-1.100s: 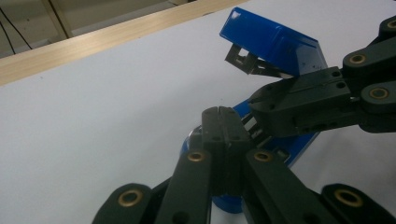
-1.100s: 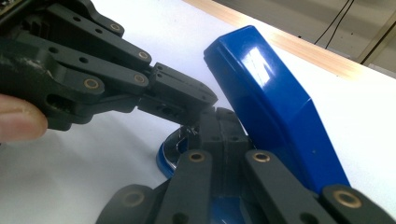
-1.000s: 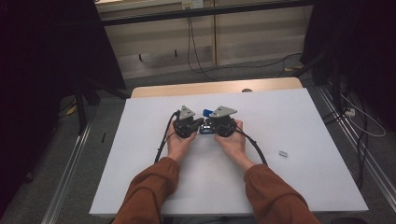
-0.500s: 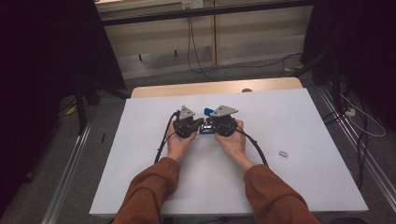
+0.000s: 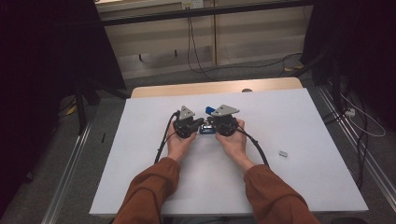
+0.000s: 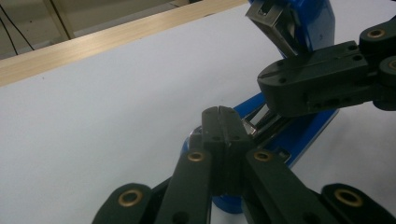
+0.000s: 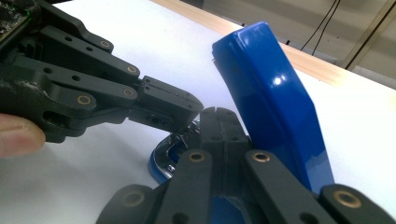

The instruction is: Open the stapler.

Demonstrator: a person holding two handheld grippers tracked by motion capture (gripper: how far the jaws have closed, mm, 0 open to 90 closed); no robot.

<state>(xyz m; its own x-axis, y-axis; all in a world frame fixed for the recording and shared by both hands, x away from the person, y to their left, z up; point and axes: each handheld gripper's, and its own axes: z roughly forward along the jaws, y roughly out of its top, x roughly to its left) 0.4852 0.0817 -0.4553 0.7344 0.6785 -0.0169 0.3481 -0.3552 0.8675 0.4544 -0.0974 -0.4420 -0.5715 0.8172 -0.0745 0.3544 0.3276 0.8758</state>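
**Working the opened stapler with closed tips**

Find the blue stapler (image 5: 208, 111) mid-table on the white sheet (image 5: 299, 121), lid hinged up, base flat between the 2 tools. Treat the shut tongs as pokers: left gripper (image 6: 222, 112) closed tight on nothing, tips at the bright metal channel; right gripper (image 7: 219, 112) likewise closed and empty, nosing in beside the raised lid. Press lightly and along the channel, never sideways, or risk skating the base across the smooth sheet. Brace with 1 tool while nudging with the other. Leave the small grey piece (image 5: 282, 153), well apart at right, for later.

Pose: both forearms in from the near edge, hands cupped under the grippers, tips turned inward and nearly meeting over the base
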